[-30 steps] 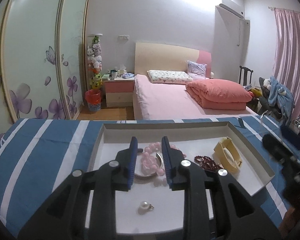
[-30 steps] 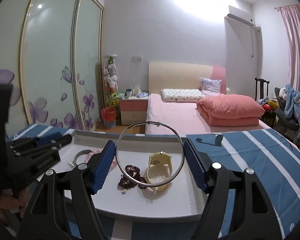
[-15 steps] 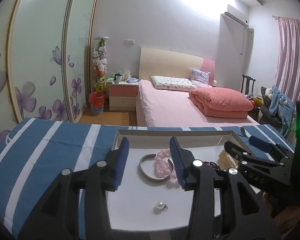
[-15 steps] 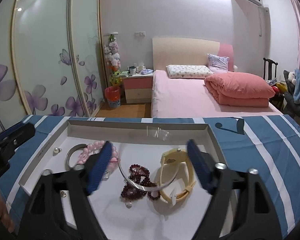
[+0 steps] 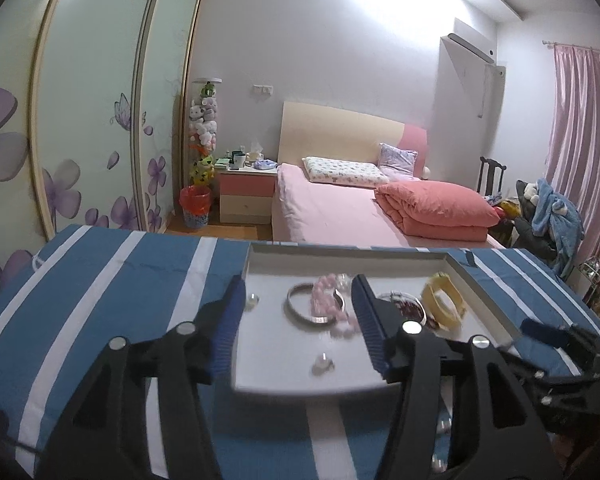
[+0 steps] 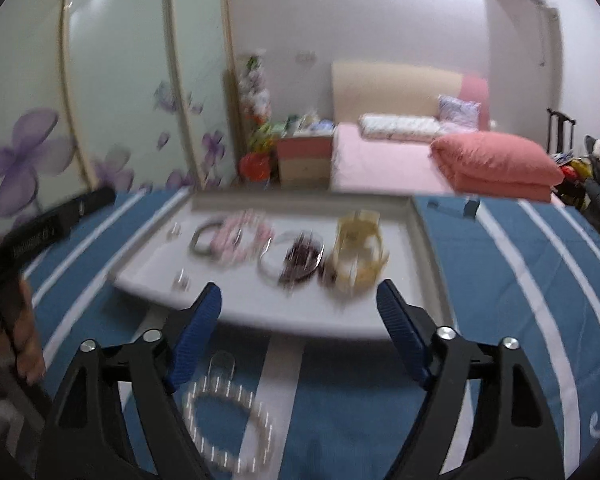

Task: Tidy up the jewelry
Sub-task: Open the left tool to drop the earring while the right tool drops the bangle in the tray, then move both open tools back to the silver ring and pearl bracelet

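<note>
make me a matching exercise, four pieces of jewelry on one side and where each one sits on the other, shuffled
Things:
1. pink bead bracelet
2. yellow bangle
3. white bead bracelet
4. dark red bead string

Places:
A. on the striped cloth, outside the tray, on its near side
B. in the tray, at its right end
C. in the tray, overlapping a plain silver bangle toward the left
D. in the tray, just left of the yellow bangle

Pairs: 1-C, 2-B, 3-A, 4-D
</note>
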The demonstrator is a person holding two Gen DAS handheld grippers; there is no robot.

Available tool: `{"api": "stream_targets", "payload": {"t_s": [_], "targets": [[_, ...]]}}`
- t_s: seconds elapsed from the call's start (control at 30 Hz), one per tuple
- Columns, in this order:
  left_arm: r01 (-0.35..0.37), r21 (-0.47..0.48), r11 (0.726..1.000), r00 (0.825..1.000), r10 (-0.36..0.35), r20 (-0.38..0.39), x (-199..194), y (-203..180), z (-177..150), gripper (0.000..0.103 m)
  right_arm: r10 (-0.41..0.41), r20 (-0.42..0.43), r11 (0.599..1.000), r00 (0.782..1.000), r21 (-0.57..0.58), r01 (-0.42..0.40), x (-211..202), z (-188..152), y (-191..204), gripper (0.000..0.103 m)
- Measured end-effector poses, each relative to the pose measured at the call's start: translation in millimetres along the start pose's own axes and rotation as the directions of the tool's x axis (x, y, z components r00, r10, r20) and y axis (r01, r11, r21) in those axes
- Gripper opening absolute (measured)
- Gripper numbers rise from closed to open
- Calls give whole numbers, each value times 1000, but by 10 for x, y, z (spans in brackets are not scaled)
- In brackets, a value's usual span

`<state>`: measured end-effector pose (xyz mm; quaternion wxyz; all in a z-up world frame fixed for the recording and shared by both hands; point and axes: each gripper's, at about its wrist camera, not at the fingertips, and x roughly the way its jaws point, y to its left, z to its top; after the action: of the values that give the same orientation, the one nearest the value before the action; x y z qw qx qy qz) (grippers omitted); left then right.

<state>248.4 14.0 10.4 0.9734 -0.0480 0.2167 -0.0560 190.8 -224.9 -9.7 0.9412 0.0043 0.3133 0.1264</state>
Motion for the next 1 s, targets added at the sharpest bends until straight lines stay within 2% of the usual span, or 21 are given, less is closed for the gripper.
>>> {"api": "stream_targets", "payload": {"t_s": [0.1, 0.23, 0.37, 0.47, 0.5, 0.53, 0.6, 0.73, 0.83, 1.0], "targets": [[6, 10, 1000, 1000, -5, -18, -147, 0, -126, 57, 20, -88, 1000, 996, 3, -20, 31, -168, -9, 52], [12, 16, 1000, 998, -11, -56, -237, 11, -270, 58, 42, -162, 999, 986, 7, -42, 84, -326, 39, 41], [14, 11, 1000, 995, -13, -97, -250, 24, -369, 59, 51, -214, 998, 976, -14, -55, 171, -370, 151, 41], [18, 2, 1000, 992, -18, -127, -237, 16, -434, 59, 23, -249, 998, 968, -44, -35, 254, -375, 222, 39], [20, 1, 1000, 991, -20, -136, -214, 8, -436, 59, 11, -249, 998, 969, -52, -25, 252, -378, 217, 31], [25, 1, 1000, 989, -25, -148, -197, -9, -449, 59, -12, -248, 998, 969, -65, -4, 255, -375, 213, 18], [35, 4, 999, 986, -34, -163, -184, -59, -483, 60, -16, -254, 999, 967, -40, 6, 222, -385, 129, 11], [69, 32, 997, 979, -62, -193, -132, -228, -543, 66, -116, -245, 992, 963, 13, 123, 126, -422, -162, 10], [105, 48, 993, 969, -92, -228, -56, -372, -577, 67, -187, -247, 969, 951, 115, 220, 54, -445, -514, 10], [162, 86, 983, 940, -127, -315, 133, -690, -662, 67, -209, -242, 959, 948, 139, 247, -7, -496, -658, 10]]}}
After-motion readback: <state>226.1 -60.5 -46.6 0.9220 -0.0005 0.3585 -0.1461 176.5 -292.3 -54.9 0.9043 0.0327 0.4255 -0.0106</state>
